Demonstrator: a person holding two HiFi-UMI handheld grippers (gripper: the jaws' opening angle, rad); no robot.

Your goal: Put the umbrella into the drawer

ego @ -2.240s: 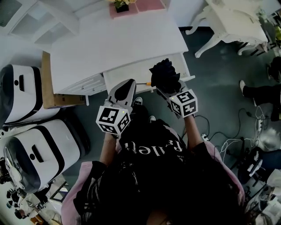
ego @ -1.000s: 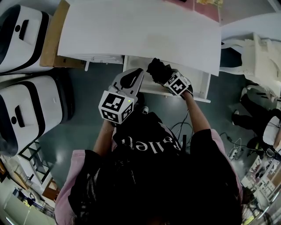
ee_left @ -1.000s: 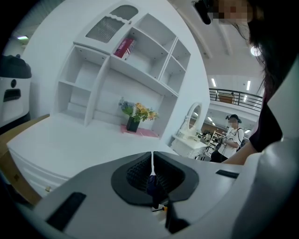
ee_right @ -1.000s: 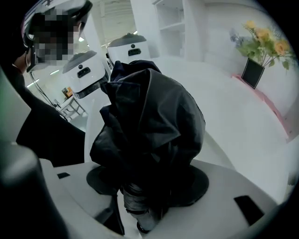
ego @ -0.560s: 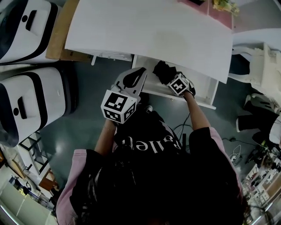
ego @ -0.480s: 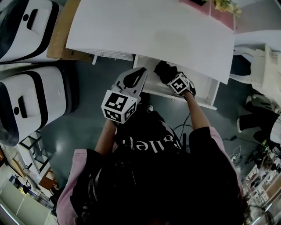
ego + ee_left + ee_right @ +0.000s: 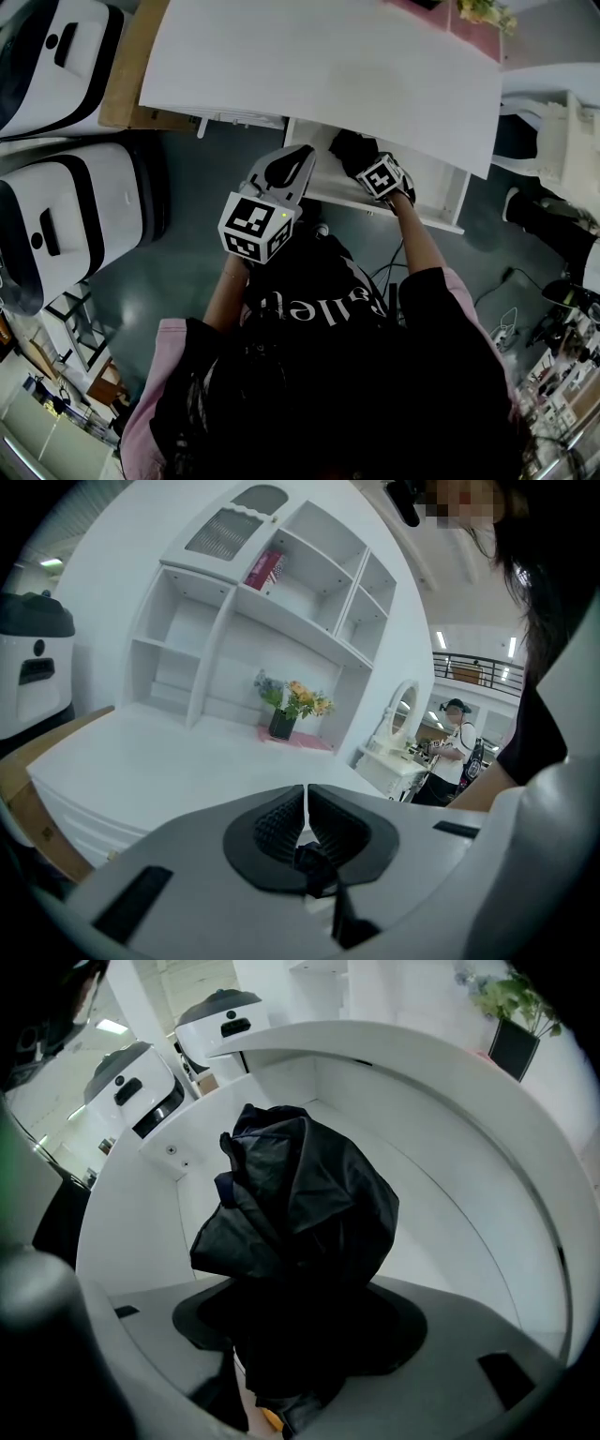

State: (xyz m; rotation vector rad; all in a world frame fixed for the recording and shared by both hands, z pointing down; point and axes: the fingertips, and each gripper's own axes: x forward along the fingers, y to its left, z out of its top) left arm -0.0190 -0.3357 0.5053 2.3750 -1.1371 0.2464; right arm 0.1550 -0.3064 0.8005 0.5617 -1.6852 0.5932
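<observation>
This looks like a big test hall made up like a room at home: a white desk [image 7: 319, 66] with shelves [image 7: 272, 602] and flowers [image 7: 291, 705] at its back edge, a mirror table [image 7: 398, 738] nearby, two big white machines [image 7: 75, 225] beside the desk, and strip lights [image 7: 441, 639] high above.

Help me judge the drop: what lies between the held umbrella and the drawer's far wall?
Only bare white drawer floor; nothing lies beyond the umbrella there. The right gripper view shows it.
</observation>
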